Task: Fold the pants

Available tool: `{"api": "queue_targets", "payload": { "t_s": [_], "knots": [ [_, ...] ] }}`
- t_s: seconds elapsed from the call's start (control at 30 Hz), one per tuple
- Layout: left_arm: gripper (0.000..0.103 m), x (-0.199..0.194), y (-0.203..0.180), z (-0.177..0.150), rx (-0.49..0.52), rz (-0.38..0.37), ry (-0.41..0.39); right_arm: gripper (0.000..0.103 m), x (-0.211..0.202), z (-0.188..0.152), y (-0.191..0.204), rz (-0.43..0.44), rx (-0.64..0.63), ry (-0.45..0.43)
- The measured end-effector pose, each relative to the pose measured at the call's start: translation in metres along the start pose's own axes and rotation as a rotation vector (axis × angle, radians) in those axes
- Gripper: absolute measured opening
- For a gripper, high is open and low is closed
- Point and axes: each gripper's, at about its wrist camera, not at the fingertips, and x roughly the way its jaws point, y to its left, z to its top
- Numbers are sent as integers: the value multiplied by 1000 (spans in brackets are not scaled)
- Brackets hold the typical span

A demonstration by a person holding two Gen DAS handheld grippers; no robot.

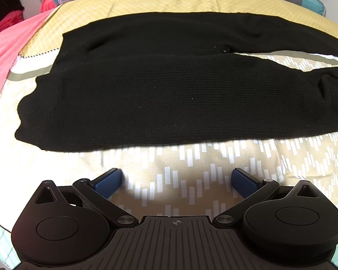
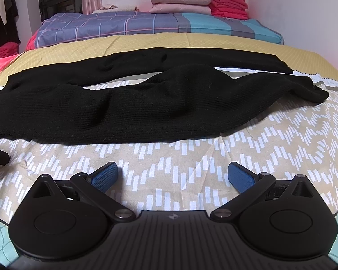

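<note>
The black pants (image 1: 160,99) lie flat on the bed (image 1: 191,162), their long axis running left to right, waist at the left, leg ends at the right, the two legs split apart. The left gripper (image 1: 176,181) faces the waist half and the right gripper (image 2: 174,175) the leg half; both have their fingers spread wide, holding nothing, just short of the near edge.

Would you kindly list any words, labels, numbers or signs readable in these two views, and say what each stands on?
No readable text in either view.
left gripper body: only a small crosshair mark, no letters.
right gripper body: the same crosshair mark.
black pants: no label or tag visible.
bedspread: white dash pattern only, no writing.
</note>
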Motion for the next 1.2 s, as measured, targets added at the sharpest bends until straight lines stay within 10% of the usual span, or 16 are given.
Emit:
{"api": "queue_targets", "payload": {
  "t_s": [1.2],
  "knots": [
    [103, -6, -1, -9, 13, -3, -55, 103, -2, -2, 3, -16, 6, -15]
  ]
}}
